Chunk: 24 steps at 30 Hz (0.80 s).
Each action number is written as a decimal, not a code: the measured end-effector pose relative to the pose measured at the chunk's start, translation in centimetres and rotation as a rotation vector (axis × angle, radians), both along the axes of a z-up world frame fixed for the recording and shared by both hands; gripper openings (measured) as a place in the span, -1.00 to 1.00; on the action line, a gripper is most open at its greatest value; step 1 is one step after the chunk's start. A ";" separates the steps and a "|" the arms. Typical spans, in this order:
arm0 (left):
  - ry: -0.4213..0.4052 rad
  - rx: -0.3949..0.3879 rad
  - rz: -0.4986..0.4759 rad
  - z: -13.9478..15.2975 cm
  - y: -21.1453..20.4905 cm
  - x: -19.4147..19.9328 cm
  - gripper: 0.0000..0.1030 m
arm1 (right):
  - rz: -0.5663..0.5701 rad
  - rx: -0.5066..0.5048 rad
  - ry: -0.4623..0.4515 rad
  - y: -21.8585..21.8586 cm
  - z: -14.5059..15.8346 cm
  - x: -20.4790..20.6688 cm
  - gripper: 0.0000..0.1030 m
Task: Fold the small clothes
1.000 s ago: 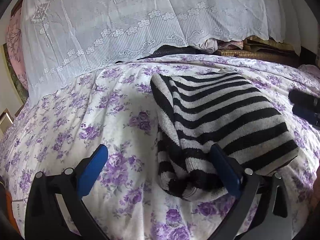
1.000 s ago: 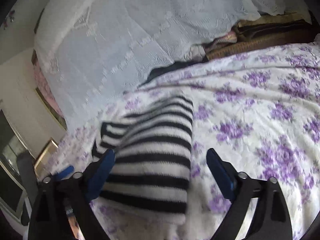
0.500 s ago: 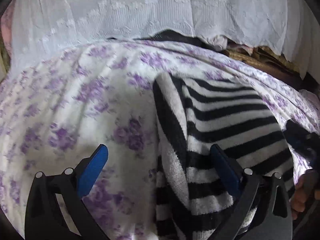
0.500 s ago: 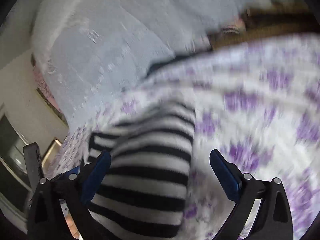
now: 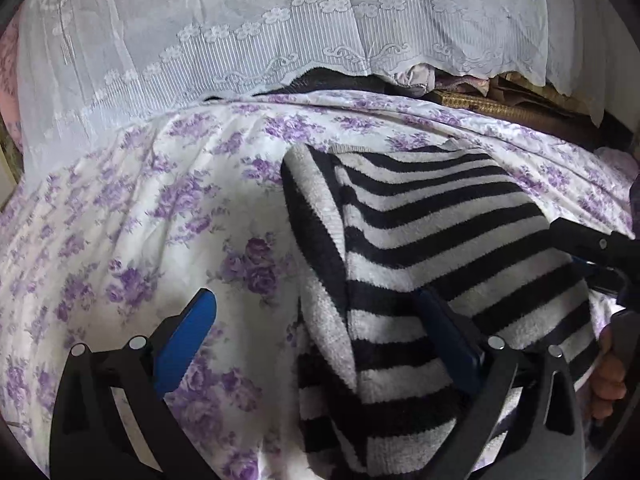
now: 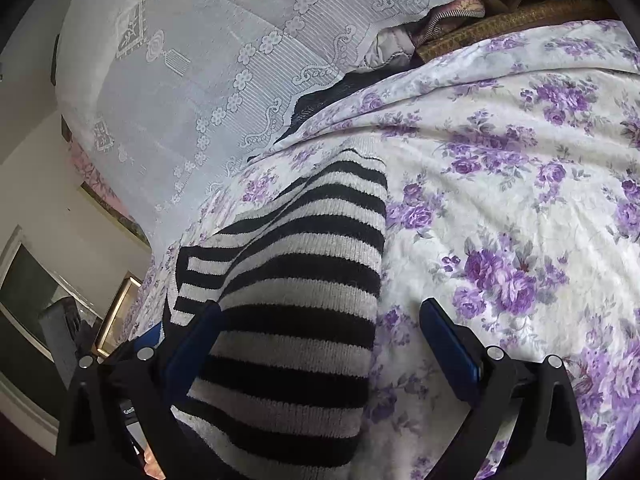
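A folded black-and-white striped knit garment lies on the purple-flowered bedspread. My left gripper is open and straddles the garment's left folded edge, its right blue pad resting on the stripes. In the right wrist view the same striped garment fills the lower middle. My right gripper is open and straddles the garment's right edge, left pad over the stripes, right pad above the bedspread. The right gripper's black frame and a hand show at the right of the left wrist view.
A white lace cloth drapes over a pile at the back of the bed. Dark and tan fabrics peek out under it. In the right wrist view a wall, a framed panel and a dark screen stand at the left.
Both grippers moved forward and lower over the striped garment, which now looks larger and closer. The right gripper's frame came in beside the garment's right edge. Both stay open.
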<state>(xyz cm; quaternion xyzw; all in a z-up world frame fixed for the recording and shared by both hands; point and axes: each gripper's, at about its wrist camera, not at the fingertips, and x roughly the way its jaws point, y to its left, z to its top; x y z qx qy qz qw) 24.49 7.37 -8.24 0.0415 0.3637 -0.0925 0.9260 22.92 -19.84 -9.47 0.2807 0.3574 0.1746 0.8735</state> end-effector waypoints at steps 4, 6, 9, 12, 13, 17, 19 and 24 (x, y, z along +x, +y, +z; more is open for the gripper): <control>-0.007 0.015 -0.010 -0.1 -0.4 -0.2 0.92 | 0.001 0.001 0.004 0.0 0.0 0.0 0.93; -0.010 0.024 -0.015 -0.2 -0.5 -0.3 0.92 | 0.002 -0.002 0.011 0.0 -0.1 0.1 0.93; 0.015 -0.006 -0.030 -0.4 -0.1 -0.2 0.92 | 0.017 -0.019 0.029 0.2 -0.2 0.4 0.93; 0.106 -0.112 -0.070 -0.8 1.2 0.7 0.92 | 0.032 -0.026 0.032 0.3 -0.2 0.4 0.93; 0.152 -0.169 -0.090 -1.0 1.9 1.2 0.92 | 0.041 -0.027 0.033 0.3 -0.2 0.4 0.93; 0.282 -0.377 -0.140 -1.9 4.6 2.7 0.92 | 0.065 -0.024 0.039 0.2 -0.2 0.5 0.93; 0.293 -0.400 -0.167 -2.0 4.6 2.7 0.92 | 0.075 -0.026 0.043 0.3 -0.2 0.4 0.93; 0.331 -0.356 -0.261 -2.6 1.5 3.5 0.92 | 0.087 -0.041 0.055 1.0 -0.2 0.9 0.93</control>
